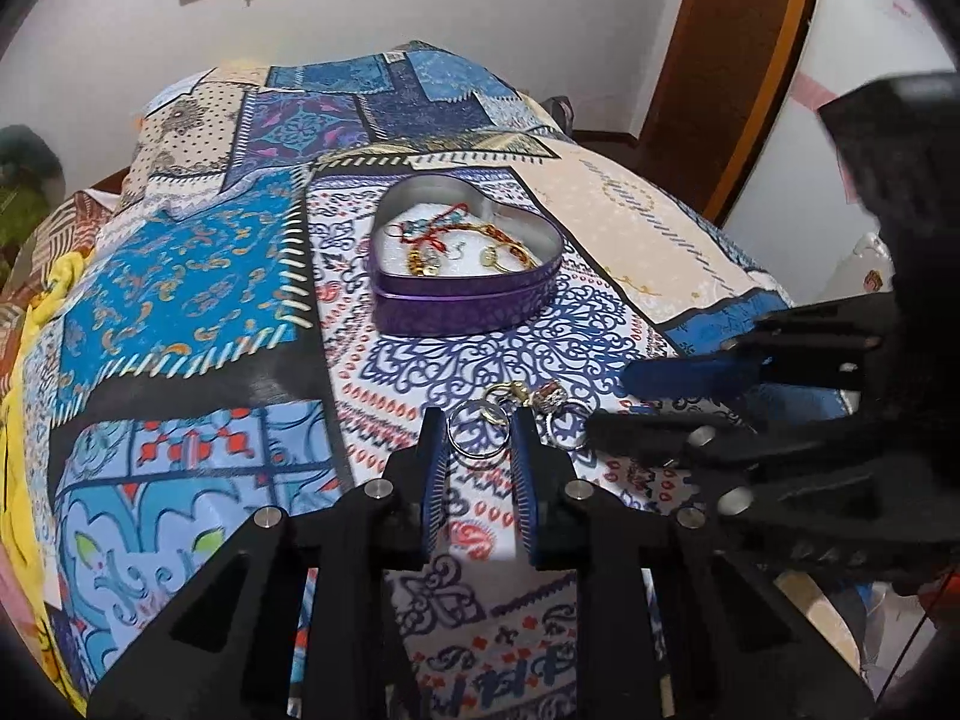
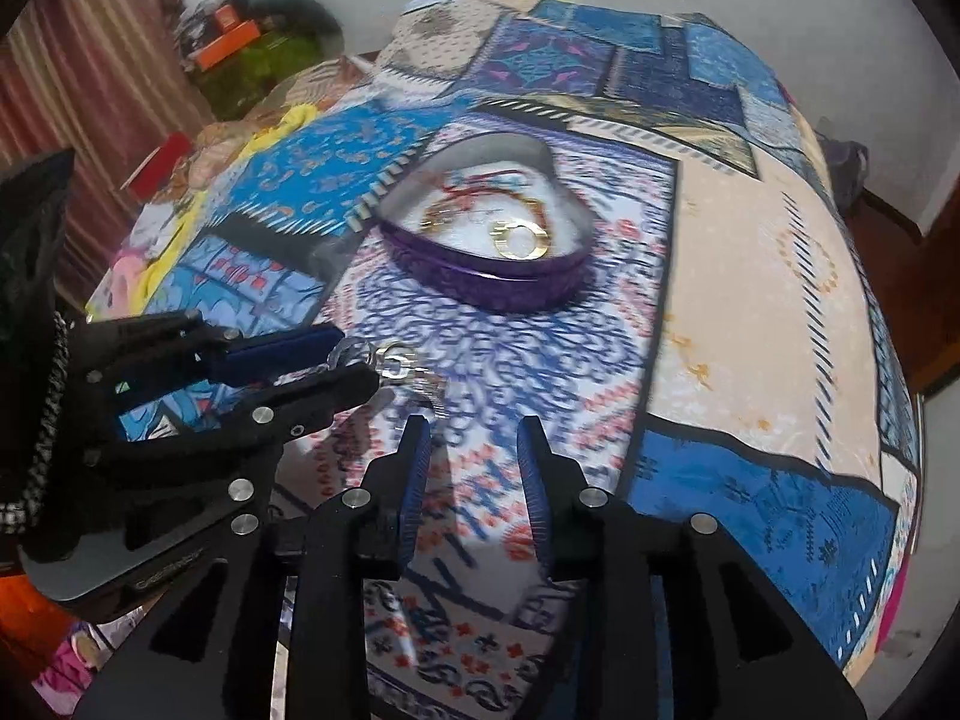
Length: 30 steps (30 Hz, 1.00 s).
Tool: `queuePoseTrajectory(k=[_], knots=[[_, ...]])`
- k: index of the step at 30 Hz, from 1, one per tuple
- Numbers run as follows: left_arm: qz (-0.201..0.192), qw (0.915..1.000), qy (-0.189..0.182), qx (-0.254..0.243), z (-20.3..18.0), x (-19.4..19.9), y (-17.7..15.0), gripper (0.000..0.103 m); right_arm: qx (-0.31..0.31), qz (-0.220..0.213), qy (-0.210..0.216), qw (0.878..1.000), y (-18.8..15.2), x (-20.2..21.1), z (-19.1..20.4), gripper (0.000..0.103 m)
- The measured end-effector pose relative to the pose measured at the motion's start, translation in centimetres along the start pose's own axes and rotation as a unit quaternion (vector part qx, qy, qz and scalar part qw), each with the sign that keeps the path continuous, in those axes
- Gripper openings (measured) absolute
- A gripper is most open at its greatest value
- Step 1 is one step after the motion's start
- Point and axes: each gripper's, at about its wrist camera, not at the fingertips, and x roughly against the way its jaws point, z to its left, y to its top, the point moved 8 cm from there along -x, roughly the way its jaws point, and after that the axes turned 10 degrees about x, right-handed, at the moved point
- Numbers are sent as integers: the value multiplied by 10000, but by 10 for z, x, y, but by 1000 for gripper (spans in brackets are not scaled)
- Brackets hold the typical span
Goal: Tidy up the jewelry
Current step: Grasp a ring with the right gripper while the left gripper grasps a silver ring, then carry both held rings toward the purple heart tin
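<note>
Surface: patchwork bedspread [image 1: 180, 276] in blue, white and beige covers a bed; plain wall behind, wooden door frame [image 1: 720, 60] at right.
Left edge: yellow cloth [image 1: 54, 288] bunched on the bed, well apart from the work area.
Left tongs [image 1: 477, 429]: fingers apart, tips low over the bedspread, straddling a silver ring [image 1: 474, 435]. Not clamped on it; a gap shows on each side.
Loose cluster: ring sits with a gold clasp piece [image 1: 510, 393] and a small beaded charm [image 1: 549, 396], apparently linked like a keyring, lying on the cloth near the front of the bed. Links too small to confirm.
Tin: purple heart-shaped tin [image 1: 480, 300], lid off, stands beyond the cluster, near but not touching. Inside on white lining: red cord bracelet [image 1: 438, 228], gold chain [image 1: 510, 246].
Right tongs [image 2: 474, 438]: fingers apart, empty, hovering beside the cluster on its right. This view is motion-blurred.
Progress (judgement): several pieces already in the tin; the ring cluster is the only jewelry visible outside it. Late stage.
Remaining (judgement): close on the ring, lift, carry to the tin, release.
</note>
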Motion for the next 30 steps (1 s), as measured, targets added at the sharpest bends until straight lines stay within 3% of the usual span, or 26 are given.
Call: queuePoseTrajectory(k=[8,12,16,30], knots=[[-98,9997,106,198,19,16,-7,20,274,62,-134,9995,14,-17,10,27],[-132,9993,153,304,26,22,-6,20,283,11,-153,9995,14,-16,9,17],[-228,9991,146,331,27,30,-2,20,388,-54,-260,9989,11,-7,13,12],[-584,9980,72,226,10,46,30,20,171,-566,-446,9973,22,32,-4,11]])
